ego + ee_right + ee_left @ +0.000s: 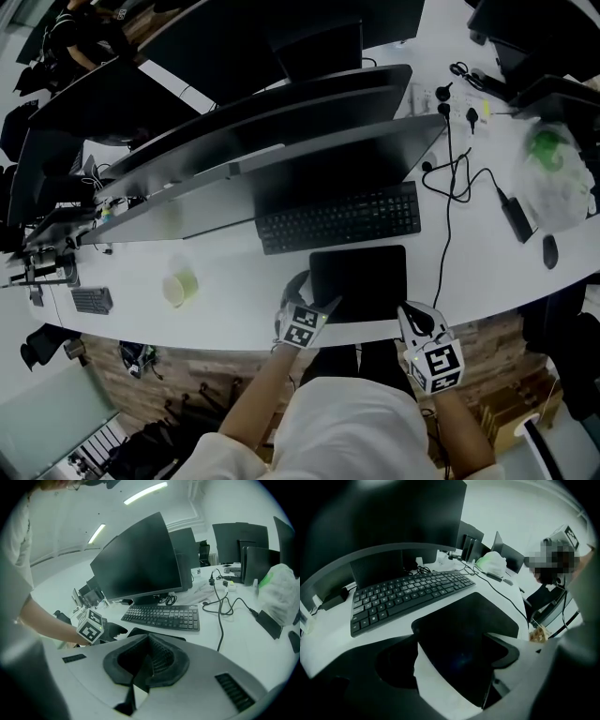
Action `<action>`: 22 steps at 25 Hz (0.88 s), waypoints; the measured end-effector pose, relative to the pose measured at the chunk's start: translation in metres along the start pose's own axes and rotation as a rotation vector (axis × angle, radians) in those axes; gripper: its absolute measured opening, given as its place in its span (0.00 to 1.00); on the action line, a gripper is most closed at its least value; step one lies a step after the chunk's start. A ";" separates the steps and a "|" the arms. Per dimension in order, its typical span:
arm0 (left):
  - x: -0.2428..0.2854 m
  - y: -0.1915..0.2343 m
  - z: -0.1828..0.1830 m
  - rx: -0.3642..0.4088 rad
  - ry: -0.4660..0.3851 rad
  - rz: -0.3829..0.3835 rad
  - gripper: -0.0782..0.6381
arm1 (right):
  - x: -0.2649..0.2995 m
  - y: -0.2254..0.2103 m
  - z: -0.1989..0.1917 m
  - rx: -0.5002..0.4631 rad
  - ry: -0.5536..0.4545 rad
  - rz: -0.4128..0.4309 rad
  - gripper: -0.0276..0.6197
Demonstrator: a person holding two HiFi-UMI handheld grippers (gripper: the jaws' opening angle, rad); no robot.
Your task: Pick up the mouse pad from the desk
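The mouse pad was laid flat on the desk before the keyboard. Its near left corner was straddled by the left gripper, jaws spread wide and not pressed on it. The right gripper was held closed and empty.

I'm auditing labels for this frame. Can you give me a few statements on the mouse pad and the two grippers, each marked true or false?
1. The pad lies flat between the keyboard and the near edge of the desk. True.
2. The left gripper is shut on the pad. False: its jaws stand apart, with a corner of the pad between them, not clamped.
3. The right gripper has its jaws together with nothing between them. True.
4. A mouse sits on the pad. False: the pad is bare, and the mouse lies far off to the right on the desk.
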State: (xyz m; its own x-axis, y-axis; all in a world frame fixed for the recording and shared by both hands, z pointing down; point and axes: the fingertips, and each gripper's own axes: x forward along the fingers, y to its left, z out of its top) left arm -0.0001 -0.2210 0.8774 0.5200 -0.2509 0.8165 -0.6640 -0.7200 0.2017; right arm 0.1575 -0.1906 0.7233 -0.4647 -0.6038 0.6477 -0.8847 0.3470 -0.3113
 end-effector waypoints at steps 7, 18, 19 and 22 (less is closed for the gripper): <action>0.019 -0.003 -0.009 -0.038 0.071 0.036 0.79 | -0.002 -0.002 -0.008 0.015 0.007 -0.007 0.06; 0.025 -0.008 -0.013 -0.019 0.063 0.127 0.68 | -0.006 -0.007 -0.019 0.033 0.021 -0.005 0.06; 0.025 -0.011 -0.013 -0.018 0.057 0.126 0.65 | -0.005 -0.006 -0.020 0.033 0.022 -0.003 0.06; 0.024 -0.016 -0.014 -0.029 0.056 0.126 0.56 | -0.005 -0.006 -0.020 0.027 0.024 0.004 0.06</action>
State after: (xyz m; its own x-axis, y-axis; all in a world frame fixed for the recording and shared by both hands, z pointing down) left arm 0.0161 -0.2065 0.9014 0.4016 -0.3007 0.8651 -0.7376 -0.6661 0.1108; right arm 0.1657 -0.1750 0.7355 -0.4678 -0.5846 0.6628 -0.8835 0.3300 -0.3325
